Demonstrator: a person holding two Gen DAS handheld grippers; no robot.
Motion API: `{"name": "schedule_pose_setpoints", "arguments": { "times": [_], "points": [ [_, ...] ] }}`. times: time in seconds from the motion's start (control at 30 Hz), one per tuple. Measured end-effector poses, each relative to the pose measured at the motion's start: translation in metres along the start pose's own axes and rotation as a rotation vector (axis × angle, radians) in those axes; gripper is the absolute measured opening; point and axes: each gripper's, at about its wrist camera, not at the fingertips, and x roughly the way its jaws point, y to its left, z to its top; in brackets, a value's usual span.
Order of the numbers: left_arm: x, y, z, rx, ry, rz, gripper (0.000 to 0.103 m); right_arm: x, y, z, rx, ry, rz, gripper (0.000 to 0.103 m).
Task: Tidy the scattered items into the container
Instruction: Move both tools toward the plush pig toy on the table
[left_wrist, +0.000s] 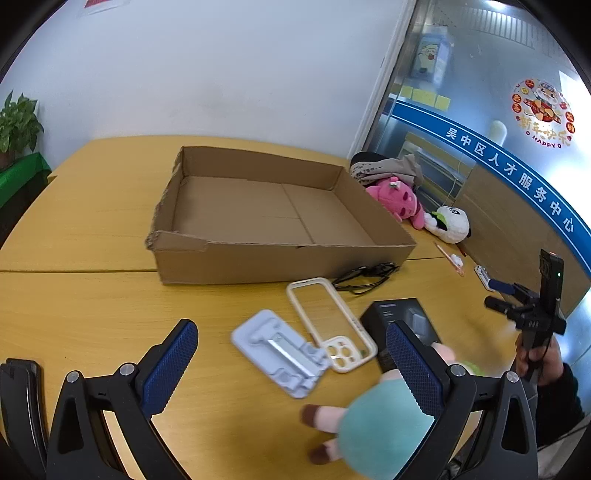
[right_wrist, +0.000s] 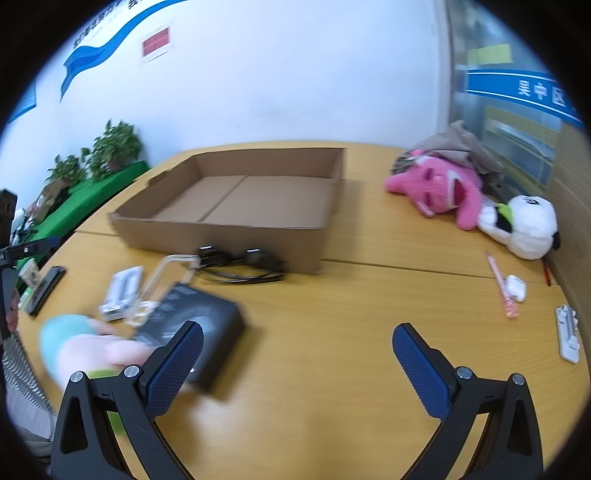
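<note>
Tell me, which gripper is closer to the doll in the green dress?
Left. The left gripper is open right over the doll, one finger across its body. The right gripper, also open, has the doll off to its left side.

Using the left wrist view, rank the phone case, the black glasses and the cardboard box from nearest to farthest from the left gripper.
1. Phone case, just ahead of the left gripper, slightly right.
2. Black glasses, farther ahead, at the box's front wall.
3. Cardboard box, behind them, empty.

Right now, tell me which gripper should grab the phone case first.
Left. The left gripper hangs open right over the phone case, which lies between its fingers' line of sight. The right gripper is also open but faces bare table, with the case off to its left.
</note>
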Motion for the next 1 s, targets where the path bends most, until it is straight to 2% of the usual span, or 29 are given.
{"name": "schedule_pose_setpoints", "arguments": {
  "times": [0.07,0.13,0.23,0.27,0.37,0.5,1.0],
  "points": [
    [0.007,-0.029,-0.007,0.023,0.001,0.037,0.103,0.001,0.021,-0.007,-0.004,0.005,0.053,0.102],
    [0.002,-0.038,-0.018,0.020,0.009,0.055,0.103,0.007,0.051,-0.018,-0.016,0.015,0.099,0.102],
    [0.019,-0.047,-0.032,-0.087,0.025,-0.071,0.103,0.007,0.083,-0.028,-0.037,0.001,0.117,0.102],
    [0.021,-0.050,-0.035,-0.087,0.024,-0.076,0.103,0.007,0.093,-0.030,-0.047,0.003,0.125,0.102],
    [0.029,-0.064,-0.043,-0.036,0.022,0.018,0.103,0.000,0.109,-0.034,-0.083,-0.006,0.105,0.102],
    [0.032,-0.075,-0.049,-0.043,0.031,0.000,0.103,-0.006,0.119,-0.034,-0.131,-0.023,0.061,0.102],
    [0.032,-0.083,-0.058,0.006,-0.009,0.038,0.103,0.011,0.117,-0.042,-0.099,0.010,0.081,0.102]
  ]
}}
